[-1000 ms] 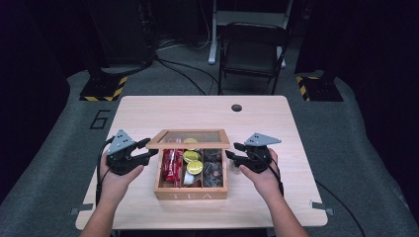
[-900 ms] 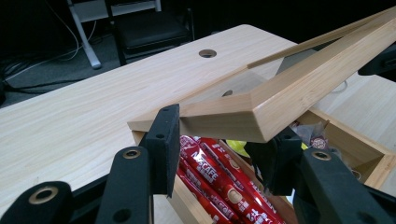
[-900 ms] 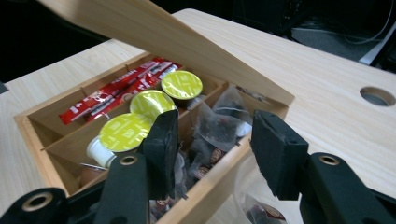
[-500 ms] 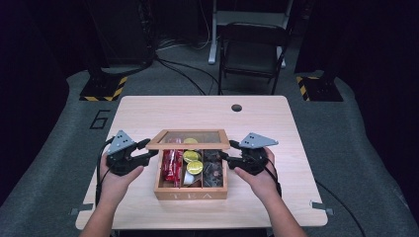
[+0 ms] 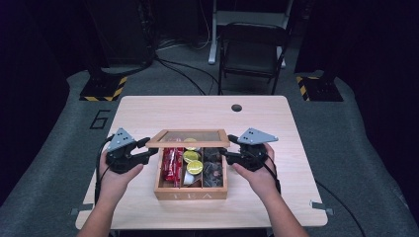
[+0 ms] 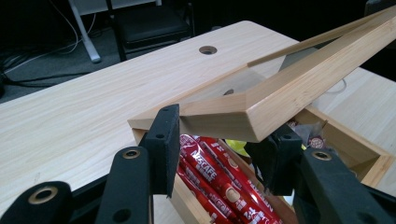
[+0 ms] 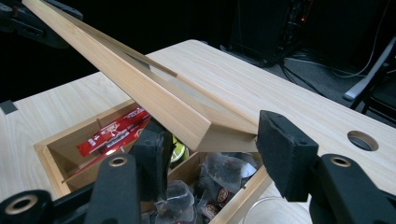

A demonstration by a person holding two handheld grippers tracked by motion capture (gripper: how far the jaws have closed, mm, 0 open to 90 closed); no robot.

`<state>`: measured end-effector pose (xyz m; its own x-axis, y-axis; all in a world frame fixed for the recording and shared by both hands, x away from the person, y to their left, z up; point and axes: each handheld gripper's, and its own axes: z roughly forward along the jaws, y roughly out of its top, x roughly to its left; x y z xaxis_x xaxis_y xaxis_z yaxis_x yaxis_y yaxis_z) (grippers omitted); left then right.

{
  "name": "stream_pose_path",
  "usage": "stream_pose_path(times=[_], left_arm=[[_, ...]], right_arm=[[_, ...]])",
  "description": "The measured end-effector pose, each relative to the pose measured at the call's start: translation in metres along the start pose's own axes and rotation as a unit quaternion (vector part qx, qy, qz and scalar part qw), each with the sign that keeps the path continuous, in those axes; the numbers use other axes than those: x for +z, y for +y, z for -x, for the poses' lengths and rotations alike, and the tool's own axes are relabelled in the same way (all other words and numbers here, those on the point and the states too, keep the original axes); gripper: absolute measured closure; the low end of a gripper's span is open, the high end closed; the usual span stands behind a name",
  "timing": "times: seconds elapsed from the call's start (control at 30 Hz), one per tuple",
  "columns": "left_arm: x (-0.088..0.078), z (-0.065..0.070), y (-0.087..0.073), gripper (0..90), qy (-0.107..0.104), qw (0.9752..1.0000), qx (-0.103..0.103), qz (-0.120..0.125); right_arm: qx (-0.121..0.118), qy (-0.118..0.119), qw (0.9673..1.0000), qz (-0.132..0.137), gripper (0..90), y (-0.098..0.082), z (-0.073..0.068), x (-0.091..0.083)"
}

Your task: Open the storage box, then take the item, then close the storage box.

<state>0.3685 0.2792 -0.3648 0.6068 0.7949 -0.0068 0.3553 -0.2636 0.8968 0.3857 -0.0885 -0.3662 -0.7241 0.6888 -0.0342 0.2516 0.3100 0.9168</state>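
Black left gripper [image 5: 148,150] pinches lid [image 5: 189,138] corner, hand low, jaws level toward box [image 5: 190,190]. Right gripper [image 5: 228,154] at opposite corner; jaws just opening, spread around lid, right pad clear. Lid raised, tilted over box mid-table [image 5: 296,163]. Red sachets [image 6: 219,184] inside.

The raised lid [image 5: 189,138] hides the back of the wooden box [image 5: 190,193] in the high view, and its far end runs past the frame's edge in both gripper views. The red sachets [image 6: 219,179] are cut off at the bottom edge of the left gripper view. The print on the dark tea bags [image 7: 224,177] is too small to read.
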Motion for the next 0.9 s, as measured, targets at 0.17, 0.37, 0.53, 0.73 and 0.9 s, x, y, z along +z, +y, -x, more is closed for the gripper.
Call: stream_pose_path(times=[0.17, 0.37, 0.53, 0.73, 0.9], left_arm=[[0.000, 0.001, 0.000, 54.6, 0.001, 1.0000, 0.003, -0.002], [-0.002, 0.001, -0.004, 53.4, -0.009, 1.0000, 0.000, -0.002], [-0.005, 0.002, -0.009, 53.4, -0.017, 0.9999, 0.001, -0.003], [-0.009, 0.006, -0.015, 53.4, -0.019, 0.9998, 0.006, -0.002], [-0.012, 0.008, -0.019, 53.4, -0.022, 0.9996, 0.014, -0.007]], right_arm=[[0.000, 0.004, 0.9999, -0.013, 46.3, 0.004, 0.002, 0.000], [0.005, 0.005, 0.9999, -0.014, 46.3, 0.000, 0.000, -0.001], [0.013, 0.014, 0.9997, -0.017, 46.3, -0.005, -0.001, -0.002], [0.027, 0.018, 0.9993, -0.017, 46.6, -0.011, -0.003, -0.004], [0.021, 0.018, 0.9994, -0.022, 46.7, -0.016, -0.006, -0.005]])
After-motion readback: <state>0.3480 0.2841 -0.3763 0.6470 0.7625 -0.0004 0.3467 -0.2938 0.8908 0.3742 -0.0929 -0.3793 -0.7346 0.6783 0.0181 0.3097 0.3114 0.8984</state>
